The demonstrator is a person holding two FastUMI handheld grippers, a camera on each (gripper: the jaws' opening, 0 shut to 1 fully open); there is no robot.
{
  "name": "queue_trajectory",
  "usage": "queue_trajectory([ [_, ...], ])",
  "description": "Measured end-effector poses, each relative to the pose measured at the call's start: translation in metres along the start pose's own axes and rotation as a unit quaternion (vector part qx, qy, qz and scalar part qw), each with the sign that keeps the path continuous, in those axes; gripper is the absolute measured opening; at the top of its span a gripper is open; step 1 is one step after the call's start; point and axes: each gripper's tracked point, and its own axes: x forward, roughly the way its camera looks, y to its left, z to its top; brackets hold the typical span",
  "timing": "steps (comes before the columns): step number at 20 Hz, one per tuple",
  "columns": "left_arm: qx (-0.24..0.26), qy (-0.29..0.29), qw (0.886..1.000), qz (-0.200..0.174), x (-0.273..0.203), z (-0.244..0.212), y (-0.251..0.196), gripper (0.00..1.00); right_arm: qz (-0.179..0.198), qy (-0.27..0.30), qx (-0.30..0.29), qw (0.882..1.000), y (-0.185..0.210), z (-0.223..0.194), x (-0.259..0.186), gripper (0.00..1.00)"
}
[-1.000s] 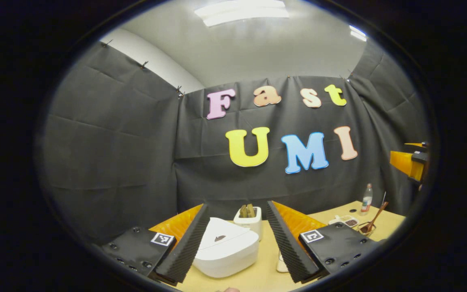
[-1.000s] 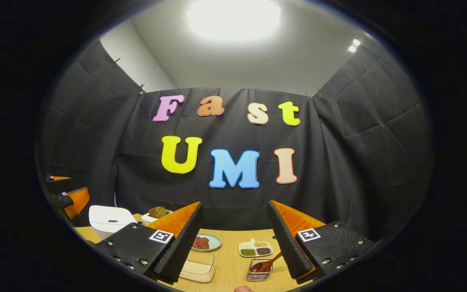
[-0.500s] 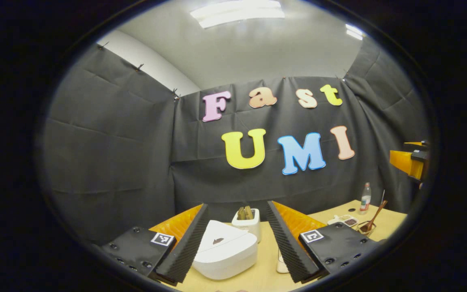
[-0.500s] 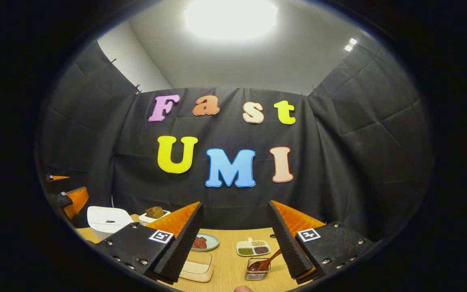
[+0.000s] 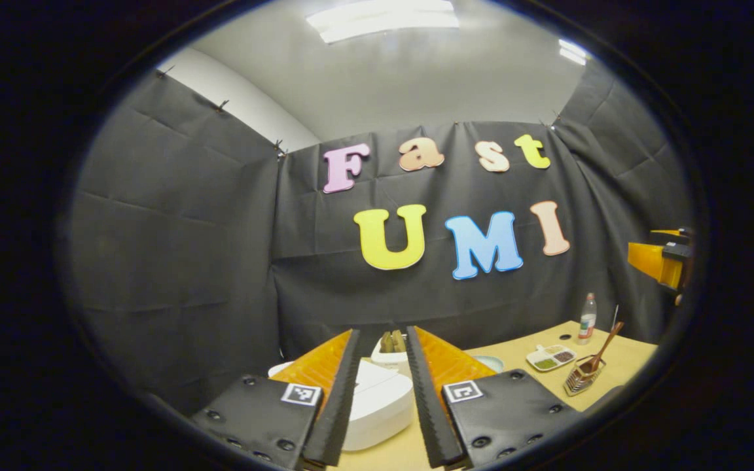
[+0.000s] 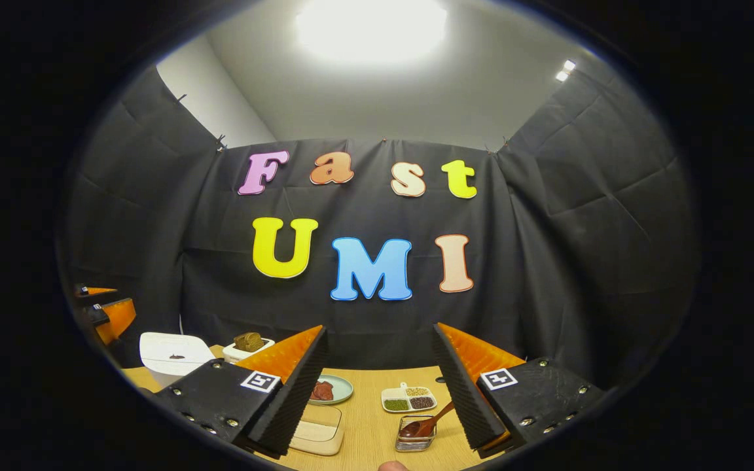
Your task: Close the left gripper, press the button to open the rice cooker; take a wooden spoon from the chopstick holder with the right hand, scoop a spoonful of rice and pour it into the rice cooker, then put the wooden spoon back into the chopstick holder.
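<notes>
Now left hand-held gripper (image 5: 380,340) fingers narrowed with a gap, above white rice cooker (image 5: 377,409) lid down, right hand-held gripper (image 6: 380,343) spread wide, wooden spoon (image 6: 426,424) in chopstick holder (image 6: 414,437) on surface (image 6: 370,432)

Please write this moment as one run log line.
left gripper: half closed above rice cooker | lid: shut | right gripper: open | wooden spoon: in holder
</notes>
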Motion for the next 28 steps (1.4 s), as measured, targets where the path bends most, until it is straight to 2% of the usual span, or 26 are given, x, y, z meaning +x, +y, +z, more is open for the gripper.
queue_trajectory([
  [1,0.0,0.0,1.0,-0.004,0.001,0.0,-0.001,0.45,0.001,0.0,0.0,1.0,0.0,-0.001,0.0,0.95],
  [2,0.0,0.002,1.0,-0.008,-0.001,-0.002,-0.004,0.43,0.002,0.001,-0.001,1.0,0.001,-0.002,0.001,0.95],
  [3,-0.001,0.002,1.0,-0.01,-0.002,-0.001,-0.005,0.34,0.002,0.002,-0.002,1.0,0.001,-0.002,0.001,0.95],
  [4,0.001,0.002,1.0,0.0,0.003,-0.001,0.004,0.35,0.003,0.003,-0.003,1.0,0.002,-0.002,0.001,0.95],
  [5,-0.005,0.004,1.0,-0.003,0.003,-0.003,0.004,0.18,0.003,0.003,-0.003,1.0,0.002,-0.002,0.001,0.95],
  [6,-0.009,0.01,1.0,-0.005,0.003,-0.006,0.001,0.12,0.004,0.002,-0.004,1.0,0.003,-0.002,0.001,0.95],
  [8,-0.016,0.018,1.0,-0.009,0.004,-0.011,0.002,0.13,0.005,0.002,-0.006,1.0,0.004,-0.001,0.001,0.95],
  [9,-0.015,0.015,1.0,0.011,0.0,-0.008,0.017,0.13,0.005,0.003,-0.007,1.0,0.004,-0.002,0.0,0.95],
  [10,-0.02,0.015,1.0,0.014,0.002,-0.013,0.02,0.11,0.004,0.003,-0.008,1.0,0.004,-0.002,0.001,0.96],
  [18,-0.041,0.042,0.998,-0.006,0.04,-0.034,0.041,0.09,-0.01,0.008,-0.011,1.0,0.008,-0.003,-0.003,0.95],
  [28,-0.057,0.088,0.994,-0.04,0.106,-0.089,0.065,0.09,-0.062,0.015,-0.023,0.998,0.006,-0.007,-0.013,0.95],
])
